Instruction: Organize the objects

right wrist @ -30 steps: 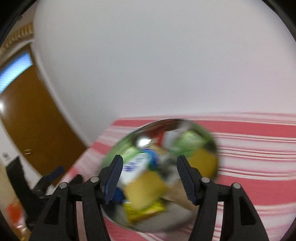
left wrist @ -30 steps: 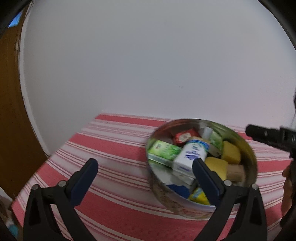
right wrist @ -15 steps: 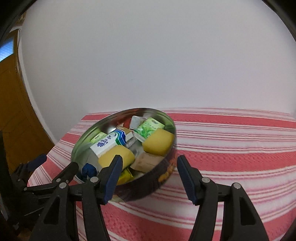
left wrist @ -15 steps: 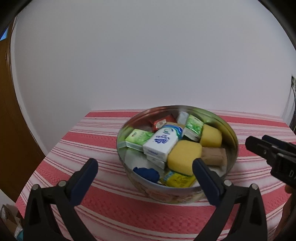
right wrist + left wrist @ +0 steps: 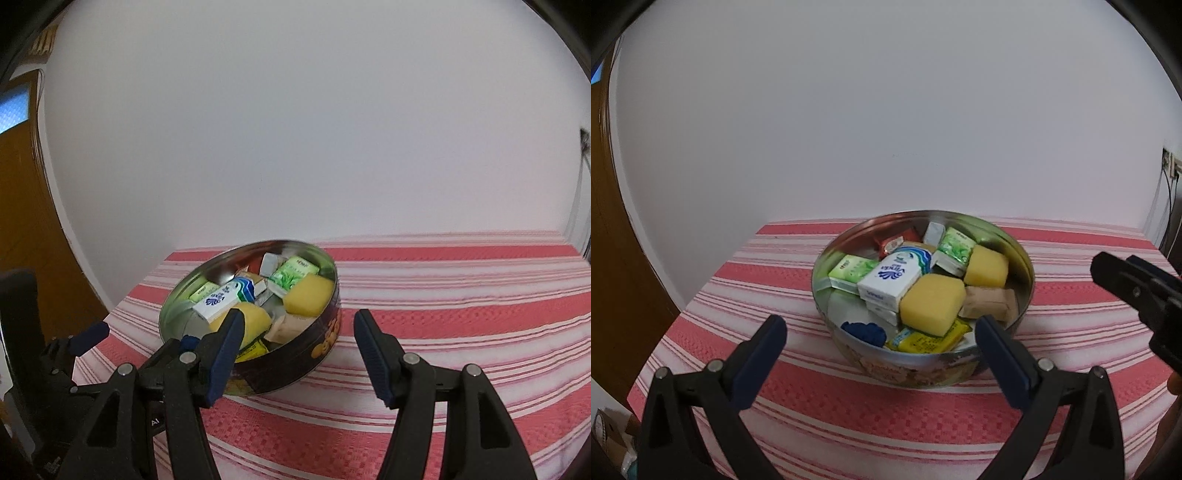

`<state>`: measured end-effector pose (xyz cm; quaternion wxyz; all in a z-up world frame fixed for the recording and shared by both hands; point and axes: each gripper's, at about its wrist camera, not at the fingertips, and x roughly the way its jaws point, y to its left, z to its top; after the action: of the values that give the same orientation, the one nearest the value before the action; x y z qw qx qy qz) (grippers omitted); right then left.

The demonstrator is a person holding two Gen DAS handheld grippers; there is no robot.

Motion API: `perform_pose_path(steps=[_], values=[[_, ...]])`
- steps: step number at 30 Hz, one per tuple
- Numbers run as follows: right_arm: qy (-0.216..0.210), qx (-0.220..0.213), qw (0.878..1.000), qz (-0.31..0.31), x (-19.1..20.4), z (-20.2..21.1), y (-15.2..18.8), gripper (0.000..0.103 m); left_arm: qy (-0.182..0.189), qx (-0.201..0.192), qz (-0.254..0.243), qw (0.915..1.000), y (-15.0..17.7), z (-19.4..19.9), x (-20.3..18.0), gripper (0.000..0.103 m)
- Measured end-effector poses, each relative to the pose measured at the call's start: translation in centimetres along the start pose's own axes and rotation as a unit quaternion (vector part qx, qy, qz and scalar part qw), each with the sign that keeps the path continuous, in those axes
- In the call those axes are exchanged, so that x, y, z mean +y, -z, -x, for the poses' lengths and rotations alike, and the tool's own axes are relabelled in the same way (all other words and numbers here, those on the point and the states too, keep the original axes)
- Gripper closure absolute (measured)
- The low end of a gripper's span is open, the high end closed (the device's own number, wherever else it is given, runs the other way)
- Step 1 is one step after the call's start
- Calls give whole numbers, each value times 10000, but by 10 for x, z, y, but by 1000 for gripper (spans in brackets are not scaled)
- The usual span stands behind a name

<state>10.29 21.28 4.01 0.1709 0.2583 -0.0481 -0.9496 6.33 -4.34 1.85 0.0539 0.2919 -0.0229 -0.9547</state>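
A round metal tin (image 5: 908, 369) stands on the red-striped cloth. It is packed with a white-and-blue tissue pack (image 5: 894, 277), two yellow sponges (image 5: 932, 304), green packets (image 5: 851, 271), a red packet (image 5: 895, 242), a brown packet (image 5: 988, 302) and a blue item (image 5: 864, 330). My left gripper (image 5: 879, 326) hovers open just in front of the tin, empty. In the right wrist view the tin (image 5: 325, 343) lies left of centre. My right gripper (image 5: 299, 315) is open and empty at its near right side. The right gripper's finger (image 5: 1126, 280) also shows at the left view's right edge.
The striped cloth (image 5: 461, 295) stretches bare to the right of the tin. A white wall rises close behind the table. A brown door (image 5: 22, 221) stands at the left. A wall socket with cables (image 5: 1167, 162) sits at the far right, and a cardboard box (image 5: 609, 432) on the floor.
In the left view the tin has drifted from the right to the centre. In the right view it went from blurred between the fingers to sharp and left of them. Both grippers stayed open.
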Motion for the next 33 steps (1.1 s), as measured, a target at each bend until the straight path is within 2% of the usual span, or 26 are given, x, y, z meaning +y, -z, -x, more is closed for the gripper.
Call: perform_pose_path(steps=[3, 19, 33], values=[[24, -72, 10000, 42, 2, 8, -1, 39, 42, 56, 16, 10000, -1, 2, 1, 0], [106, -300, 9994, -162, -6, 21, 0, 39, -316, 98, -58, 9994, 0, 2, 1, 0], [209, -296, 9991, -200, -4, 20, -1, 39, -256, 108, 2, 9996, -1, 2, 2, 0]])
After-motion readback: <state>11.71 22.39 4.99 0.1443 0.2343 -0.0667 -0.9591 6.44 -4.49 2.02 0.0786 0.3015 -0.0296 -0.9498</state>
